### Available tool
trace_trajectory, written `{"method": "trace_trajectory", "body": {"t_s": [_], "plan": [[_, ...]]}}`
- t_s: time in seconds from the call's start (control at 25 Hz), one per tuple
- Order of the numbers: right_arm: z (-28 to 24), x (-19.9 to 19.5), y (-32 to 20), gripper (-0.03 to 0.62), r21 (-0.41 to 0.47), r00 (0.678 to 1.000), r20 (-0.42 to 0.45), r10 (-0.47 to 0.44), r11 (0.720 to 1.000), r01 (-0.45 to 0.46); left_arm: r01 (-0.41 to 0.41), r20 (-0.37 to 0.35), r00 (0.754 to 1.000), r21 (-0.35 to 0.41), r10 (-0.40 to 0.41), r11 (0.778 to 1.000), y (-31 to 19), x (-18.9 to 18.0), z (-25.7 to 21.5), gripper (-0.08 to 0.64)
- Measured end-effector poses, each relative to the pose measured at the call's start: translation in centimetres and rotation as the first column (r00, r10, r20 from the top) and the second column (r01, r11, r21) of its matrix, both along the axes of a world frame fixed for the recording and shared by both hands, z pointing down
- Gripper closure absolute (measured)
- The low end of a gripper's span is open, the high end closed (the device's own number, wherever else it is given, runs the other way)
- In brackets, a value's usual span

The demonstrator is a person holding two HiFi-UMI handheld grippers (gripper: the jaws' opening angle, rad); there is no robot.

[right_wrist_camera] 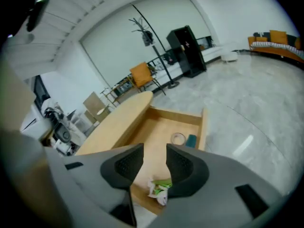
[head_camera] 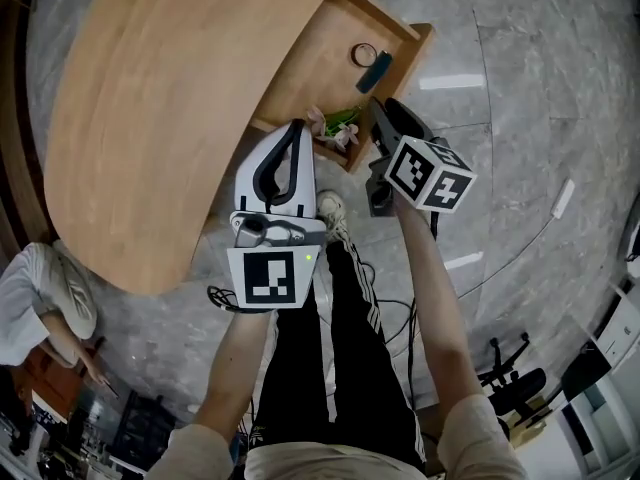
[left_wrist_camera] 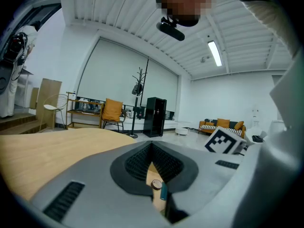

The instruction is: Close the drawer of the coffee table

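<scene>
The oval wooden coffee table (head_camera: pixel 170 98) fills the upper left of the head view. Its drawer (head_camera: pixel 398 26) stands pulled out to the right. Inside lie a small ring (head_camera: pixel 364 55), a teal object (head_camera: pixel 381 66) and a white and green flower (head_camera: pixel 335 128). My left gripper (head_camera: pixel 297 128) hovers over the table's near edge beside the drawer, fingertips together, holding nothing. My right gripper (head_camera: pixel 390 113) hangs above the drawer's front corner, jaws apart and empty. In the right gripper view the right gripper (right_wrist_camera: pixel 155 151) frames the drawer (right_wrist_camera: pixel 204 122), the ring (right_wrist_camera: pixel 178 138) and the flower (right_wrist_camera: pixel 159 189).
Grey marble floor surrounds the table. Cables (head_camera: pixel 390 318) trail on the floor by my legs (head_camera: pixel 340 368). A person in white (head_camera: pixel 50 298) sits at the lower left. An office chair base (head_camera: pixel 510 378) stands at the lower right. A black cabinet (left_wrist_camera: pixel 155 115) and chairs stand beyond the table.
</scene>
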State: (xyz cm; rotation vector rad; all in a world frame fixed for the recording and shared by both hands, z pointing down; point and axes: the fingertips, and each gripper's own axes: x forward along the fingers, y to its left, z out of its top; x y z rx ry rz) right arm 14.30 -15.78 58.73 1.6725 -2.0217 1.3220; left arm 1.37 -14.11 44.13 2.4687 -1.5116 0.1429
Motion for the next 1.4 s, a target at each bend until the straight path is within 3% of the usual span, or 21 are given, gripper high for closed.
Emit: {"method": "trace_trajectory", "body": {"t_s": [0.12,0.28,0.6,0.68,0.84,1.0,1.4], "plan": [[4.4,3.9,-0.5,0.432,-0.142,0.994,-0.002,0.109,0.984,-0.108,-0.042,0.015,0.999,-0.033,0.043,0.999,0.4,0.8,1.5,0.551],[9.0,6.6,-0.5,0.416,-0.277,0.988,-0.018,0.156,0.948,-0.155,-0.075,0.042,0.996,-0.061,0.077,0.995,0.7,1.5,3.1,0.551],[13.4,6.3,0.8,0.416,-0.407,0.977,0.038,0.209,0.896,-0.176,-0.062,0.054,0.996,-0.087,0.067,0.994,0.0,1.5,4.7,0.551],[14.0,6.1,1.1,0.422,-0.425,0.975,0.046,0.216,0.888,-0.176,-0.061,0.059,0.996,-0.079,0.066,0.995,-0.2,1.6,4.9,0.551],[14.3,5.6,1.1,0.508,-0.428,0.971,0.045,0.234,0.883,-0.193,-0.062,0.074,0.995,-0.084,0.069,0.994,-0.4,1.6,5.6,0.551],[14.3,5.6,1.2,0.514,-0.421,0.966,0.046,0.256,0.882,-0.213,-0.032,0.059,0.998,-0.094,0.038,0.995,-0.7,1.3,5.8,0.551],[12.3,5.5,1.3,0.522,-0.373,0.963,-0.068,0.260,0.889,-0.266,-0.023,0.057,0.998,-0.099,0.028,0.995,-0.9,0.9,5.4,0.551]]}}
